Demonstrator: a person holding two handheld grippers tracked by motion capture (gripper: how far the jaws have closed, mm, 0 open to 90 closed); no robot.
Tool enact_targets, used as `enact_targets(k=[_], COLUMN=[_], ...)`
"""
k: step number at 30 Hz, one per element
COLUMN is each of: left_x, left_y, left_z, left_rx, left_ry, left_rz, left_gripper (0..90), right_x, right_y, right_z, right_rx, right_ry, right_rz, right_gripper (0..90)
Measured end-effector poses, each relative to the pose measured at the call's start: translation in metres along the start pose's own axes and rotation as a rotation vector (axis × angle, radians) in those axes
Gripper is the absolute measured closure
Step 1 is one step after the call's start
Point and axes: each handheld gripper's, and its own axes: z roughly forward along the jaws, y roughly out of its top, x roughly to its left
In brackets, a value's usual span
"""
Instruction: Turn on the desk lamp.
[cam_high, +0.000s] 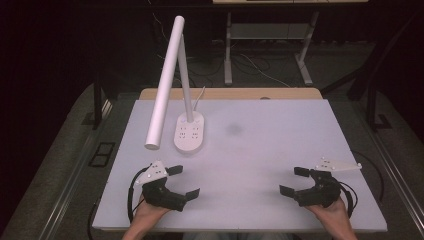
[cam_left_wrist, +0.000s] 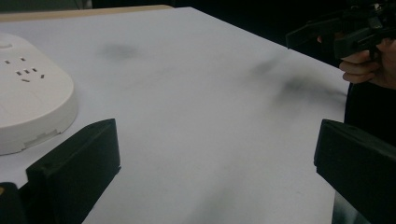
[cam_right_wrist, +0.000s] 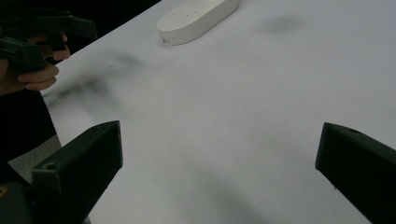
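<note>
The table (cam_high: 280, 165) in front of me is the biggest thing here, a pale white board with a wooden edge along its far side and a faint grey smudge (cam_high: 233, 129) on its surface. I will place everything else by the lamp (cam_high: 170, 80), which stands on the far left part of the table. Its long white tube leans from a high point at the back down toward me and ends just left of its own base (cam_high: 189, 131). That base is a white oval with socket holes on top; a thin upright stem rises from it, and a white cord runs from behind it toward the table's far edge. The smudge lies just right of the base.

My left gripper (cam_high: 183, 181) sits on the near side of the lamp, close to the table's front edge and well apart from the base. Its two black jaws stand wide, released, with only bare table between them. In the left gripper view the base lies just beyond the left jaw, not touching it.

My right gripper (cam_high: 292, 180) is far to the right of the lamp, also near the front edge. Its jaws are spread wide as well, released, with bare table between them. In the right gripper view the base lies well ahead, far from both jaws.
</note>
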Motion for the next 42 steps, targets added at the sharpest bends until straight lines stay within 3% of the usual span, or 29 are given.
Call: enact_targets(k=[11,24,30,42], left_x=[0.002,0.004,0.003,0.003], left_y=[-0.002,-0.002,-0.002,-0.003], left_z=[-0.003,-0.005,-0.005,-0.005], left_rx=[-0.010,-0.013,-0.014,-0.012], left_ry=[0.015,0.025,0.026,0.029], left_rz=[-0.008,-0.009,-0.005,-0.004], left_gripper=[0.0,0.0,0.0,0.0], right_x=[-0.004,-0.005,-0.006,-0.008], right_y=[-0.001,0.000,0.002,0.012], right_z=[-0.002,-0.001,0.001,0.004], right_rx=[0.010,0.034,0.069,0.079], right_ry=[-0.004,-0.005,-0.015,-0.009], right_rz=[0.034,0.024,0.025,0.021], right_gripper=[0.0,0.0,0.0,0.0])
